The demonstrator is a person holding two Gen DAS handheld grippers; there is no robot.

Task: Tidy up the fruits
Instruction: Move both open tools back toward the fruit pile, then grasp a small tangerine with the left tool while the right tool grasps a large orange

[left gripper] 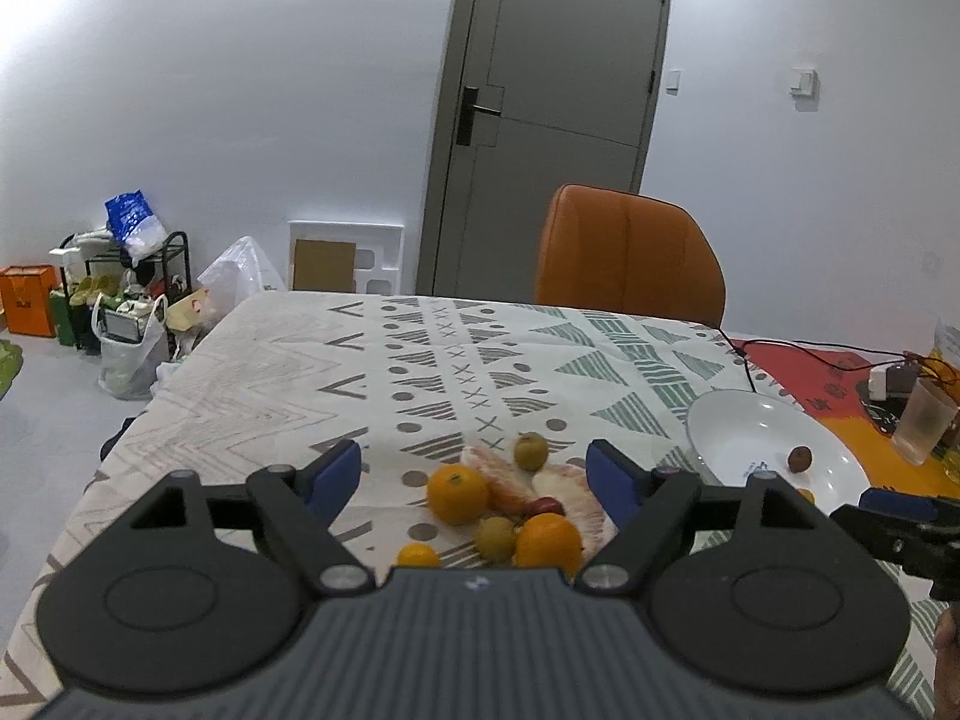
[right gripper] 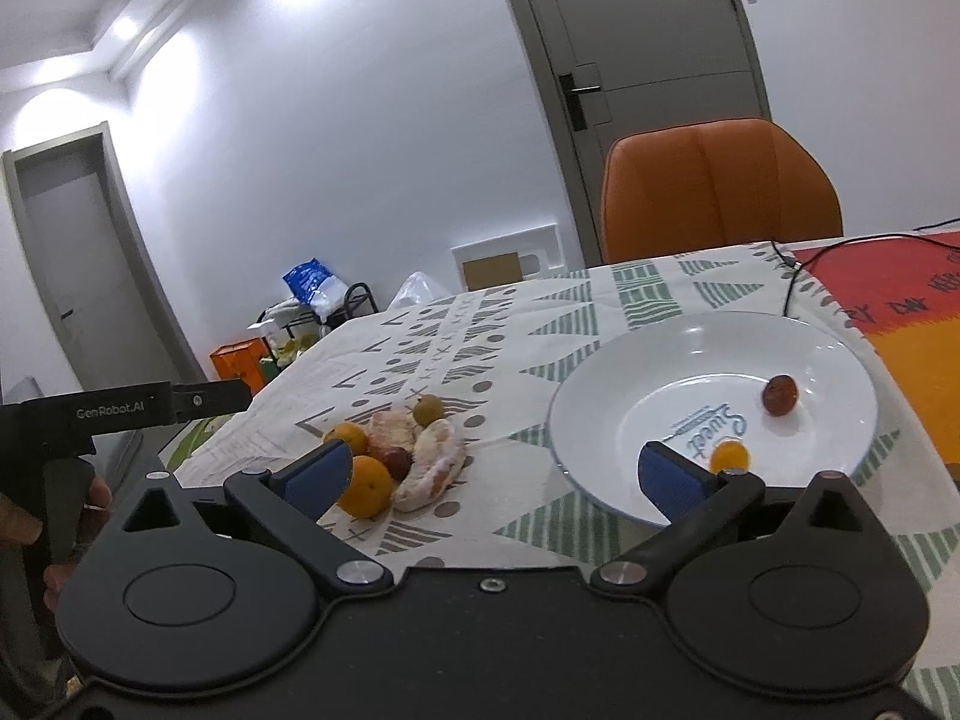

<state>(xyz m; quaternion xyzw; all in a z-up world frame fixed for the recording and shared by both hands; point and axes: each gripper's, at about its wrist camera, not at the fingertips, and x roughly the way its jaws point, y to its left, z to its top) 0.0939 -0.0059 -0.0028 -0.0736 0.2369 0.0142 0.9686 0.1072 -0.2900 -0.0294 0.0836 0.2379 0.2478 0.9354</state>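
A pile of fruit lies on the patterned tablecloth: an orange (left gripper: 457, 493), a second orange (left gripper: 549, 541), a small kumquat (left gripper: 417, 555), two greenish fruits (left gripper: 530, 450), a red one (left gripper: 547, 505) and peeled pomelo segments (left gripper: 510, 483). The pile also shows in the right wrist view (right gripper: 396, 456). My left gripper (left gripper: 474, 477) is open and empty, just above the pile. A white plate (right gripper: 606, 396) holds a brown fruit (right gripper: 779, 395) and a small kumquat (right gripper: 728, 456). My right gripper (right gripper: 492, 477) is open and empty, between pile and plate.
An orange chair (left gripper: 627, 255) stands behind the table. A black cable (left gripper: 741, 354), an adapter (left gripper: 888, 381) and a plastic cup (left gripper: 924, 420) lie at the right on a red-orange cloth (right gripper: 900, 300). Bags and a rack (left gripper: 120, 294) stand on the floor at left.
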